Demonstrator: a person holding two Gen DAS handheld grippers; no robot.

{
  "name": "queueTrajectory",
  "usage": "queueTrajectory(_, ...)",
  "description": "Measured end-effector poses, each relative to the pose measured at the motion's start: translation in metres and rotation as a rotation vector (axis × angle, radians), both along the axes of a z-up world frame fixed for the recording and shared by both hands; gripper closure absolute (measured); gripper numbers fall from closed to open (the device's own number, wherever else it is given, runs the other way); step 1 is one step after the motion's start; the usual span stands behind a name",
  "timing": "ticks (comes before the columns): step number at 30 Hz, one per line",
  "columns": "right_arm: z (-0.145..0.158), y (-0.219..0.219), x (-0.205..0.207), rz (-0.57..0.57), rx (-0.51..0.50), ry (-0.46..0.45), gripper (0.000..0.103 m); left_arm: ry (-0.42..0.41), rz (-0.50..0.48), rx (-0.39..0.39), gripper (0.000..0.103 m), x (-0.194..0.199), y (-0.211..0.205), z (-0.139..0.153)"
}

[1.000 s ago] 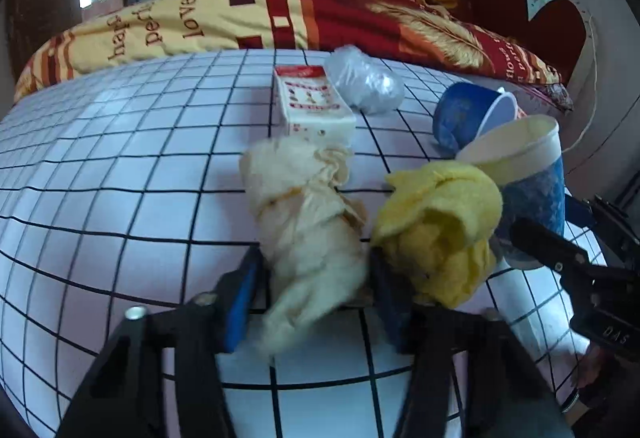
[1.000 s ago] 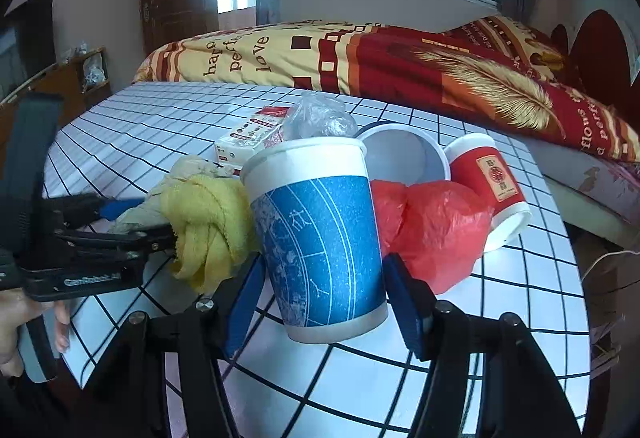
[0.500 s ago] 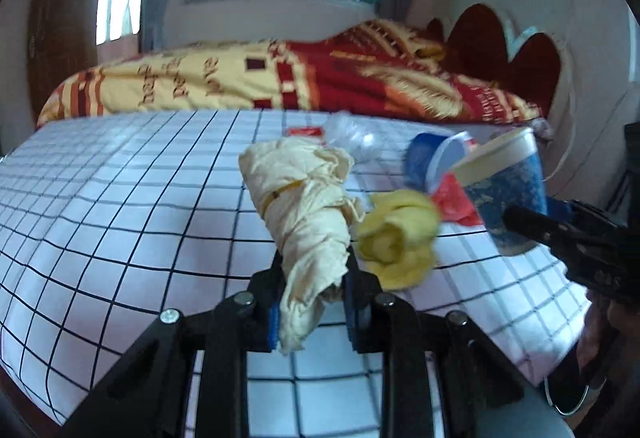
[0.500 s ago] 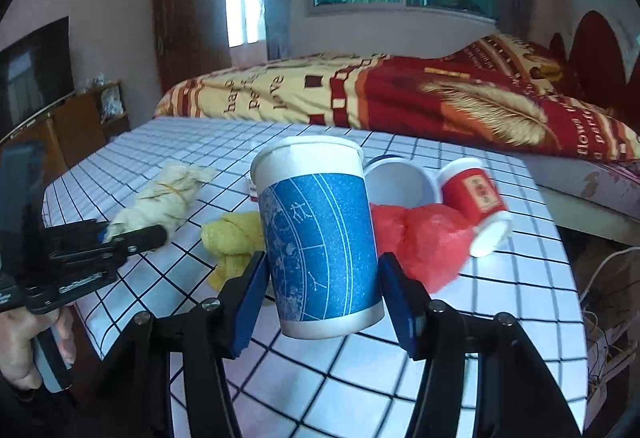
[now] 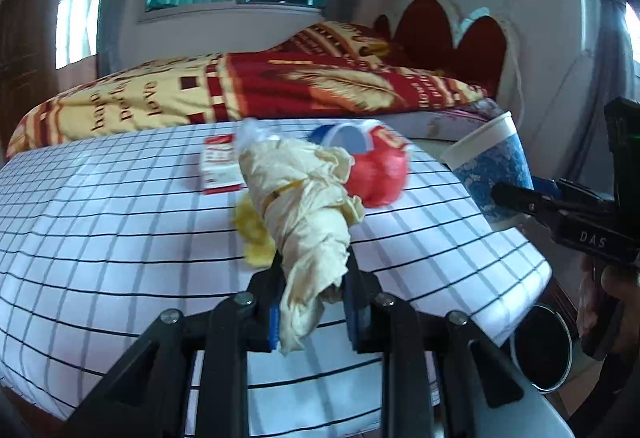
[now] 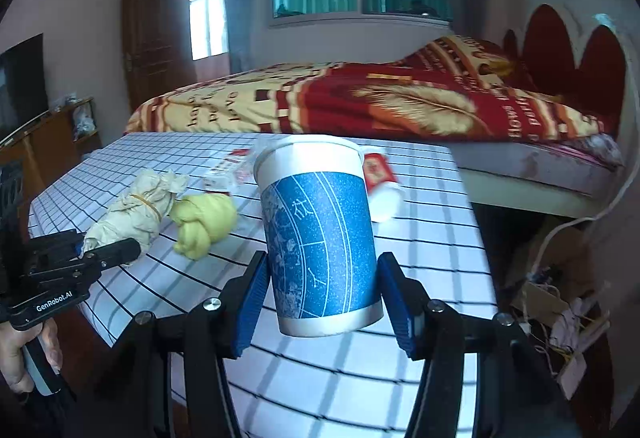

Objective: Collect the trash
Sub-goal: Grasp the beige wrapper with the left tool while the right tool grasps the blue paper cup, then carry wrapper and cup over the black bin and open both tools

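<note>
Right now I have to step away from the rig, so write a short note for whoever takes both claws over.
Left claw: shut on the cream paper bundle, lifted off the checked table.
Right claw: shut on the blue paper cup, upright and also clear of the table.
On the table: yellow wad, red plastic bag, red-and-white carton, a red cup on its side, a blue cup on its side.
Done: two pieces picked up.
Left: drop both, perhaps in the dark bin beside the table; fetch the rest.
</note>
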State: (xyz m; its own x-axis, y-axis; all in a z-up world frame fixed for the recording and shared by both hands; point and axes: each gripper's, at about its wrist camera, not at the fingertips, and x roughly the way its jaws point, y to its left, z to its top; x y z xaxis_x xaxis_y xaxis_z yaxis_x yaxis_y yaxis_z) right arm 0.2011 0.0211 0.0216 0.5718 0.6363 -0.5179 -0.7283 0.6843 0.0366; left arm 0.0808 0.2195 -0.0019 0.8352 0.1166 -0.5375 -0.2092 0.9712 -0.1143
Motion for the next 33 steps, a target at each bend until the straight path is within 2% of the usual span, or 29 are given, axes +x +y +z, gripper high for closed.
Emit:
queueTrajectory(10, 0.0, -0.091, 0.008, -0.146, 0.0, 0.019, 0.046, -0.016, -0.155, 0.012, 0.077, 0.021, -0.073, 0.002)
queueTrajectory(21, -0.011, -0.163, 0.01, -0.261, -0.012, 0.044, 0.046, -0.001, -0.321, 0.023, 0.077, 0.041, -0.143, -0.004)
queueTrajectory(27, -0.024, -0.208, 0.008, -0.344, -0.022, 0.073, 0.046, 0.016, -0.409, 0.016, 0.077, 0.05, -0.177, -0.009)
queueTrajectory(33, -0.05, -0.257, 0.005, -0.428, -0.044, 0.127, 0.046, 0.044, -0.524, 0.016, 0.077, 0.054, -0.226, -0.02)
